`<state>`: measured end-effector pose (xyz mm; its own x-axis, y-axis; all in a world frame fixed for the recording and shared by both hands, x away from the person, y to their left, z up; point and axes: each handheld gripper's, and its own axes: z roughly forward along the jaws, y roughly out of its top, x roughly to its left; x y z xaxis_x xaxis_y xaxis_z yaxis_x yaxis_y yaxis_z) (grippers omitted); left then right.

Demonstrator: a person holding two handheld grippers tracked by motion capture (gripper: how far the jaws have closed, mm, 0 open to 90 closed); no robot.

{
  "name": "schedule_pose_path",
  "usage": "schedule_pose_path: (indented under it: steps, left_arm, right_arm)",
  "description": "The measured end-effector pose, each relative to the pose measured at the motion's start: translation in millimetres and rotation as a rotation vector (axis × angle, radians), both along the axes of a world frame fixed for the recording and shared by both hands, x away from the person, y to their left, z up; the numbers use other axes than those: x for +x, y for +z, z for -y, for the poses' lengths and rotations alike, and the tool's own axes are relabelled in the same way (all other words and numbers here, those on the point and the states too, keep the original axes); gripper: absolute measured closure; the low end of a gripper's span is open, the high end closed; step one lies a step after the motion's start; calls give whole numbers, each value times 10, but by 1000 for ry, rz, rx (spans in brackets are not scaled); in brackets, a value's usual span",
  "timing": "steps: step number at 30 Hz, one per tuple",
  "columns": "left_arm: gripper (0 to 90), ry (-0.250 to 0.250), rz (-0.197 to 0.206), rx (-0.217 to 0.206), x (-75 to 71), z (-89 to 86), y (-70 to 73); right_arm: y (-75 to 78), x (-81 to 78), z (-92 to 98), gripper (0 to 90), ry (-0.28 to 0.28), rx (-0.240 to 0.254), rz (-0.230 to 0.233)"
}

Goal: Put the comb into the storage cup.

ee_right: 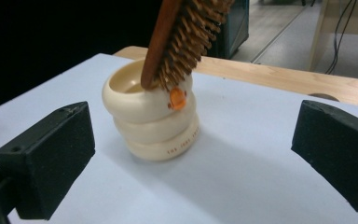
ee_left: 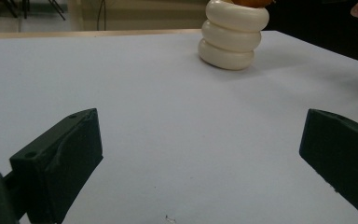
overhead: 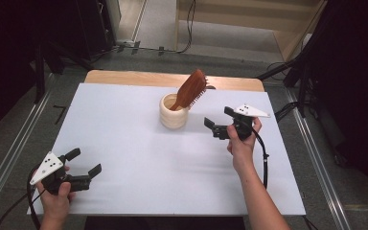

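Both jaws wide and empty, so I'd guess the right hand-held gripper should pinch the hairbrush high, lifting straight from the cup while the left hand-held gripper waits.

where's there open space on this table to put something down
Most of the white table is bare: the wide stretch left of the cup, and the middle between the left tongs and right tongs. Tightest spot is between cup and right tongs, under the leaning brush.

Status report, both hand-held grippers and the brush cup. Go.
Left hand-held gripper open, empty, near table corner. Right hand-held gripper open, empty, beside the cup. Hairbrush stands handle-down in cup, leaning. Nothing between.
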<state>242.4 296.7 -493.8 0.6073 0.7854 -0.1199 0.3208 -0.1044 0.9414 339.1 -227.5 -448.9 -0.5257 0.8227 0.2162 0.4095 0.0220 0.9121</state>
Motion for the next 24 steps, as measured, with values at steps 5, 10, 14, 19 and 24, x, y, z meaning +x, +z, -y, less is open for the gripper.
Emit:
schedule_pose_path:
  steps: [5, 10, 14, 19, 24]
  left_arm:
    - [0, 1, 2, 0, -4, 1, 1]
    - [0, 1, 2, 0, -5, 4, 0]
    - [0, 3, 2, 2, -7, 7, 0]
    - [0, 4, 4, 1, -7, 13, -2]
    - [0, 4, 4, 5, -9, 14, -1]
  right_arm:
    - [-63, -124, 97, 0, -10, -12, 5]
    - [-99, -199, 170, 0, -15, -22, 3]
    - [-142, -289, 261, 0, -15, -28, 10]
    - [-182, -369, 335, 0, -18, -42, 14]
    - [-211, -442, 399, 0, -24, -49, 11]
